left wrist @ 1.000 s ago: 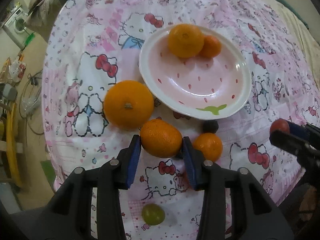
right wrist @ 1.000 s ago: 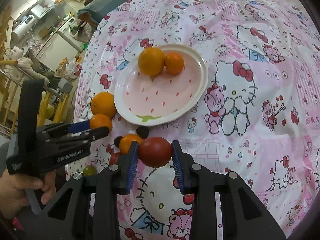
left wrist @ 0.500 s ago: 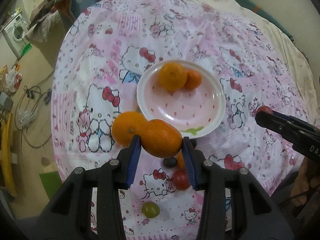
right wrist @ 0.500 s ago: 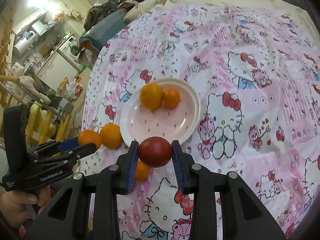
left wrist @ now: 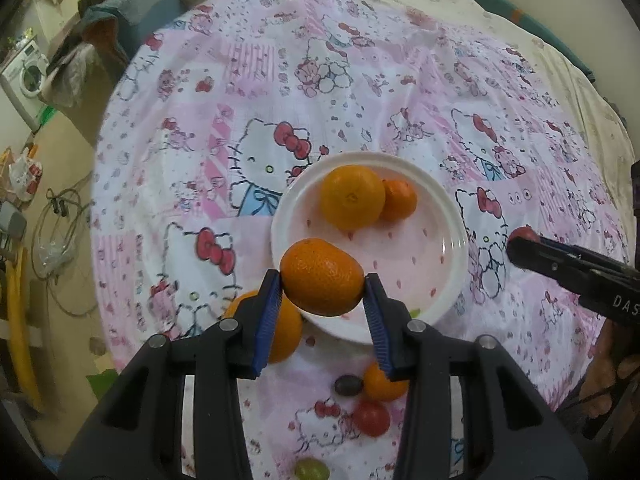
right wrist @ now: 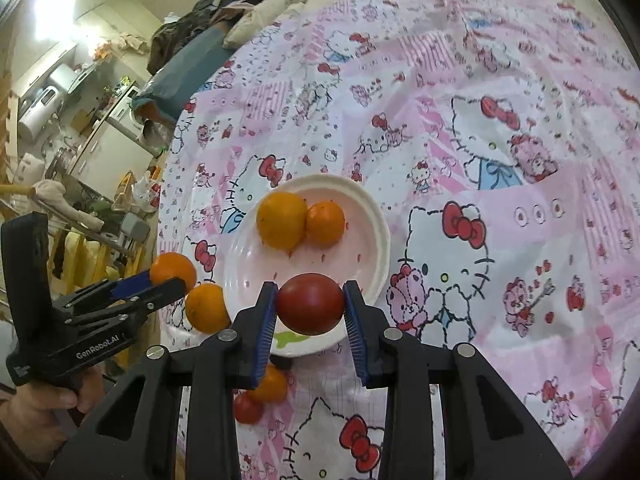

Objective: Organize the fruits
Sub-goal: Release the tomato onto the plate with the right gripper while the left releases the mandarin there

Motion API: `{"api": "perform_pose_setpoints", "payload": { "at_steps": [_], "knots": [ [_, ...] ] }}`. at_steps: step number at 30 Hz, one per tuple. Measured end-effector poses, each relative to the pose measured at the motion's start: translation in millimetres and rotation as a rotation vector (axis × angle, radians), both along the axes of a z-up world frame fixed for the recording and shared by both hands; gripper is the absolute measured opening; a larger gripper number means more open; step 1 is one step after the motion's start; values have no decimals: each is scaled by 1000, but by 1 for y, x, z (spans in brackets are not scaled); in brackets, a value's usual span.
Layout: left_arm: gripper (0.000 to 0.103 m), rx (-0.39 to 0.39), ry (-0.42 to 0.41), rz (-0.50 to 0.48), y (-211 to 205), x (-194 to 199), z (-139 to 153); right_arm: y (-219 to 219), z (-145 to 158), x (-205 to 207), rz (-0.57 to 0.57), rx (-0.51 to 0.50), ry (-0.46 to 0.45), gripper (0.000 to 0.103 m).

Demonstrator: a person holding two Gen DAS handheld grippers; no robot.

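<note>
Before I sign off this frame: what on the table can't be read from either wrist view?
- Left wrist view: the large orange beside the plate is half covered by the left claw.
- Left wrist view: the green fruit is cut by the bottom edge.
- Right wrist view: the small orange and red fruit sit partly behind the right claw.

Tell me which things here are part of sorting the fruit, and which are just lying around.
Job: plate; held orange in left gripper; red fruit in right gripper; loose orange, green grape.
Lying about: washing machine, clothes pile.
</note>
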State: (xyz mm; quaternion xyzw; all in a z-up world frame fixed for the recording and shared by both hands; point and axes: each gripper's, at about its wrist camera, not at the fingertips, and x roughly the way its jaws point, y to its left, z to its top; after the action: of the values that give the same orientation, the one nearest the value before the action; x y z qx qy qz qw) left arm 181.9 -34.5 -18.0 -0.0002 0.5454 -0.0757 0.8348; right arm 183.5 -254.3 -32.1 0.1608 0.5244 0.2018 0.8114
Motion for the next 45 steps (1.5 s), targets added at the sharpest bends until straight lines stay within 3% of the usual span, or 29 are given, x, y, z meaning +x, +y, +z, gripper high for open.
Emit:
{"api": "perform_pose_setpoints", "payload": {
  "at_steps": [8, 14, 21, 29, 32, 34, 35, 45],
  "knots": [
    [37, -27, 28, -78, -17, 23, -37, 14, -32, 32, 22, 2, 73, 35],
    [37, -52, 80, -67, -24, 36, -59, 26, -44, 47, 28, 26, 102, 35],
    [38, -65, 116, -75, -31, 45, -73, 18, -72, 63, -14, 76, 170, 36],
    [39, -87, 150, -45, -32, 49, -78, 17, -76, 66, -19, 117, 184, 38],
    [50, -88, 159, -54, -37, 50, -79, 16, -74, 65, -19, 120, 175, 43],
    [70, -65, 140, -49, -39, 49, -76, 13, -73, 65, -32, 125, 173, 49],
    [72, -62, 132, -48, -39, 48, -74, 11, -73, 65, -40, 127, 174, 49],
    [73, -67, 119, -33, -27, 42, -67, 0, -65, 58, -82, 111, 174, 55]
  ]
}}
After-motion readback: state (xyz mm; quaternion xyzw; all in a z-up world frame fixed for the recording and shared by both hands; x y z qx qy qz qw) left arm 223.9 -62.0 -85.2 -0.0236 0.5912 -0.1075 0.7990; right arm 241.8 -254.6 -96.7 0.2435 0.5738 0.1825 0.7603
